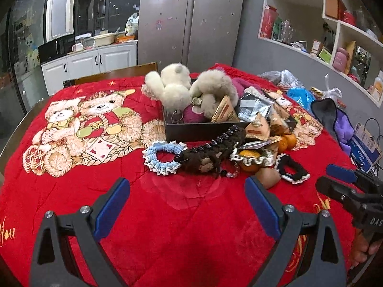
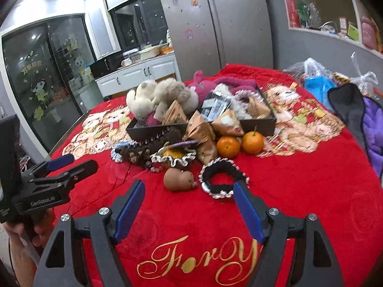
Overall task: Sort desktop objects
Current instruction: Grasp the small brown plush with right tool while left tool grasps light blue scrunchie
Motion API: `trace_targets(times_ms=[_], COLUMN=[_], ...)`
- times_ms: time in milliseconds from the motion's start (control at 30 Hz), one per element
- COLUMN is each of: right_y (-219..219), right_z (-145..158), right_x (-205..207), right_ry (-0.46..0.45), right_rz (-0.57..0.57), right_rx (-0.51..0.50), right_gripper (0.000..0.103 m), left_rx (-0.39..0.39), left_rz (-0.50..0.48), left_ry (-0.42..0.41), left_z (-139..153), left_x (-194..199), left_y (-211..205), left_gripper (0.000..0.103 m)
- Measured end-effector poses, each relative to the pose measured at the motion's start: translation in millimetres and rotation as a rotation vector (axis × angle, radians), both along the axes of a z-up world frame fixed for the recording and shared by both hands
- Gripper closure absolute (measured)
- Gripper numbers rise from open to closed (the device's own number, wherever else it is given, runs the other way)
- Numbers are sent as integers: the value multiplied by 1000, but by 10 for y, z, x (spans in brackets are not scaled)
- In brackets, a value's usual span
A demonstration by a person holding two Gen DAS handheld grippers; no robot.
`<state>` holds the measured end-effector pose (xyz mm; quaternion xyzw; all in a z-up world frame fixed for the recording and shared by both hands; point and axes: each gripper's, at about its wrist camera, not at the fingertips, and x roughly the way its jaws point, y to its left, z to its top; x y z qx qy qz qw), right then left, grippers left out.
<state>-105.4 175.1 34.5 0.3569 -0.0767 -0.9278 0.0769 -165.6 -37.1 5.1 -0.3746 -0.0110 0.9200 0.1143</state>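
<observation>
Where the red blanket (image 2: 299, 191) filled the bottom of the right wrist view, gold script on it read "For Y", cut off by a finger. The right gripper (image 2: 189, 205) hung just above that lettering with its blue-padded jaws spread wide and nothing between them, pointing down toward the clutter. In the left wrist view the left gripper (image 1: 186, 203) stood the same way — jaws wide, empty, over bare blanket — with gold script ending in "You" at the lower left edge. Seen from the right wrist camera at the left edge, the left tool's body carried a white label too blurred to read surely; a hand (image 2: 26, 234) wrapped its handle below. From the left camera the right tool showed the letters "DAS" at the right edge.

Just past the right gripper's tips lay a black scrunchie with white trim (image 2: 222, 179) and beside it, to the left, a small brown figurine (image 2: 179, 179). Farther up the frame sat a brown-and-cream scrunchie (image 2: 173, 159), a blue one (image 1: 162, 155) and a dark brown fuzzy band (image 1: 210, 148). Two oranges (image 2: 240, 144) rested touching each other against the front wall of a dark tray (image 2: 155, 130). The tray held plush toys (image 2: 162, 95) and tan triangular packets (image 2: 201, 126) — some packets spilled over its front. Beyond stood a silver refrigerator (image 2: 215, 24) dotted with stickers.
</observation>
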Motion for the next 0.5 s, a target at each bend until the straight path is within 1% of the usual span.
trace_targets(times_ms=[133, 333, 500], right_y=[-28, -87, -214], right_z=[-86, -214, -329], right_x=[-96, -254, -381], right_ry=[-26, -72, -106], right_rz=[18, 53, 87], right_rx=[2, -33, -24], right_gripper=[25, 25, 25], left_rx=[-15, -33, -37], left_rz=[0, 13, 28], left_ry=[-28, -67, -101], left_z=[-107, -274, -405], left_x=[-145, -391, -555], left_y=[5, -66, -146], left_gripper=[6, 6, 6])
